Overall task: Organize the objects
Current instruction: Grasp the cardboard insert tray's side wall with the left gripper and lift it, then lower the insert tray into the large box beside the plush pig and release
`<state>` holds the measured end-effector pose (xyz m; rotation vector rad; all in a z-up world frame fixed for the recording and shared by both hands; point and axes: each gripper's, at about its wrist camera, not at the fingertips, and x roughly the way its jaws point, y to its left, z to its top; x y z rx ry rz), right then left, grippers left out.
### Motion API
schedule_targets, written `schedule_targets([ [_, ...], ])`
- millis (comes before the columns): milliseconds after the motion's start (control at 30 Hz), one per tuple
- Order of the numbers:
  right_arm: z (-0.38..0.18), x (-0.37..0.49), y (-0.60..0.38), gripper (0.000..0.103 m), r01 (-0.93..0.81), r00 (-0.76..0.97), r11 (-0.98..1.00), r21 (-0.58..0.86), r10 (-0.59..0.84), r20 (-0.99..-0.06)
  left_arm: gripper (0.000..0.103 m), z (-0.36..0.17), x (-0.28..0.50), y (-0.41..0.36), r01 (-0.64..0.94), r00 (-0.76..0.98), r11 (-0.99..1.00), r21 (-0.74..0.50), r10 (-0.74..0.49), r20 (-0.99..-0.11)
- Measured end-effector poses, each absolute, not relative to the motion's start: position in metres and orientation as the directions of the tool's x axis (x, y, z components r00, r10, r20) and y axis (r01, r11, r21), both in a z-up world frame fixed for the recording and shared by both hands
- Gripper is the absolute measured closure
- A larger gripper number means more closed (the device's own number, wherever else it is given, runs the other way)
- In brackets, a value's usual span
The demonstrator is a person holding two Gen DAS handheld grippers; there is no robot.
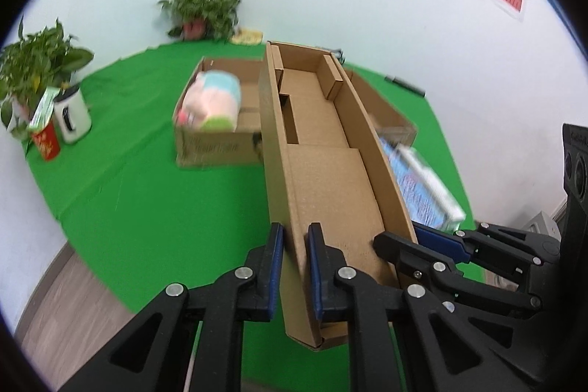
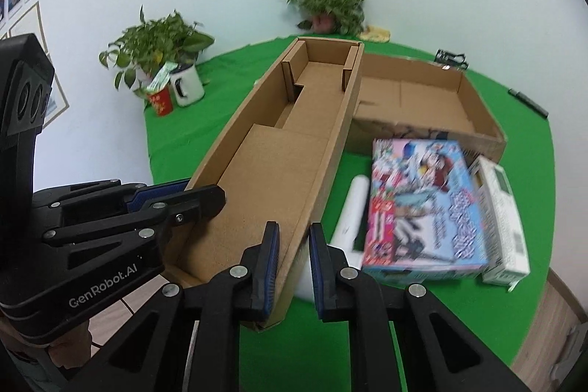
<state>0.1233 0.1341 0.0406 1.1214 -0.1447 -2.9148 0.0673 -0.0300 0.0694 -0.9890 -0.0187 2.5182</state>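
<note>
A long, shallow, open cardboard box [image 1: 323, 179] [image 2: 279, 164] with folded inner flaps is held between both grippers over the green table [image 1: 147, 190]. In the left wrist view my left gripper [image 1: 295, 236] is shut on the box's left side wall near its close end. My right gripper [image 1: 402, 237] clamps the opposite wall. In the right wrist view my right gripper [image 2: 293, 230] is shut on the right wall, and the left gripper [image 2: 200, 191] pinches the far wall. The box is empty inside.
Behind the box stands an open carton [image 1: 217, 142] holding a pastel plush toy [image 1: 213, 100]. A flat open carton [image 2: 477, 120], a colourful game box [image 2: 422, 204], a white box [image 2: 503, 219] and a white tube [image 2: 349, 215] lie to the right. Potted plants [image 2: 154, 43], a mug [image 2: 187, 83] and a red cup [image 2: 161, 101] line the wall.
</note>
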Motion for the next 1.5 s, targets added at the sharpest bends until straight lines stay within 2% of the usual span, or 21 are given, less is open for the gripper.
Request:
schedule_targets([
  [333, 0.084, 0.066, 0.184, 0.089, -0.058, -0.798, -0.996, 0.063, 0.008, -0.603, 0.091, 0.101, 0.009, 0.001, -0.424, -0.7, -0.896, -0.132, 0.417, -0.579],
  [467, 0.097, 0.03, 0.205, 0.089, -0.051, -0.797, -0.997, 0.058, 0.006, -0.604, 0.091, 0.111, -0.017, 0.013, -0.421, -0.712, -0.902, -0.1, 0.396, -0.579],
  [667, 0.119, -0.035, 0.227, 0.089, -0.047, -0.788, -0.999, 0.005, 0.034, -0.614, 0.091, 0.123, -0.071, 0.02, -0.413, -0.704, -0.904, -0.114, 0.396, -0.59],
  [800, 0.124, -0.085, 0.251, 0.089, -0.039, -0.763, -0.996, 0.074, -0.018, -0.646, 0.091, 0.123, -0.108, 0.024, -0.395, -0.69, -0.91, -0.123, 0.382, -0.614],
  [1100, 0.087, -0.171, 0.278, 0.089, -0.035, -0.698, -0.994, 0.099, -0.047, -0.714, 0.091, 0.089, -0.165, 0.029, -0.348, -0.636, -0.93, -0.114, 0.324, -0.701],
  [1500, -0.013, -0.223, 0.268, 0.089, -0.009, -0.634, -0.989, 0.146, -0.107, -0.766, 0.091, 0.029, -0.203, 0.029, -0.299, -0.551, -0.951, -0.079, 0.24, -0.799],
])
